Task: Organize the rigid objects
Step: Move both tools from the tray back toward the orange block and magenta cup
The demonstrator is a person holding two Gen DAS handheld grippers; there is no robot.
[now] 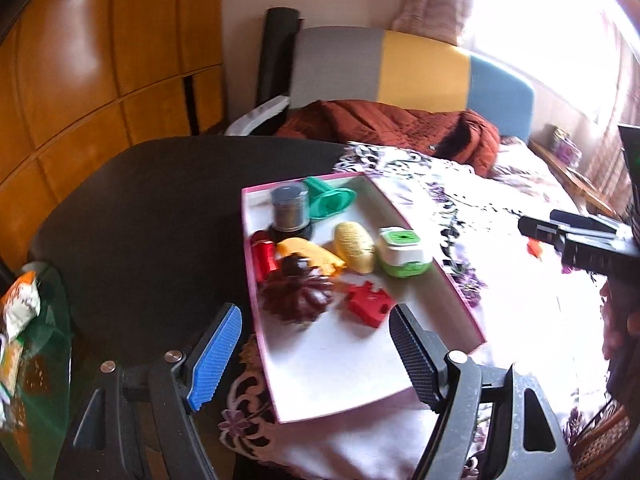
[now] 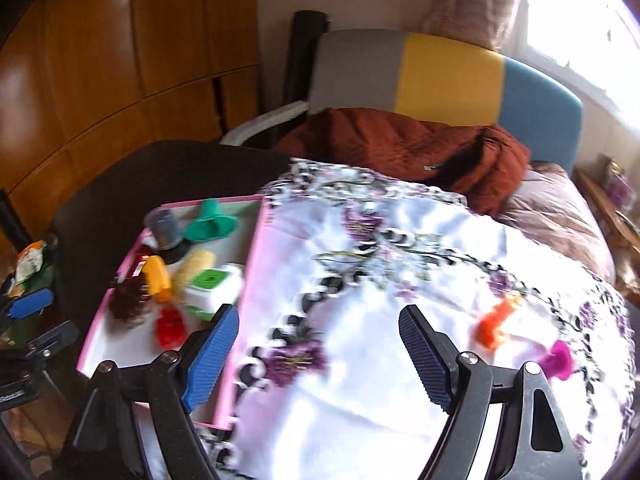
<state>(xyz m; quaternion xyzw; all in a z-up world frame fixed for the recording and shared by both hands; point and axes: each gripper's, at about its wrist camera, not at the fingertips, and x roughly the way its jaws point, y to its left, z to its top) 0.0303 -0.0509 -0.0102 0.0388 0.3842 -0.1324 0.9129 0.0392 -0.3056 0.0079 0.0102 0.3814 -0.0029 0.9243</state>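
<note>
Near half of pink tray [image 1: 460,300] bare, I can pass there; far half crowded with toys. Tablecloth [image 2: 360,380] ahead open, only orange piece [image 2: 496,322] and magenta piece [image 2: 558,360] at right.

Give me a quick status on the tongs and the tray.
Left tongs open, empty, over the pink tray. Right tongs open, empty, over the floral cloth. Orange piece and magenta piece not yet in the tray. Nothing blocking.
</note>
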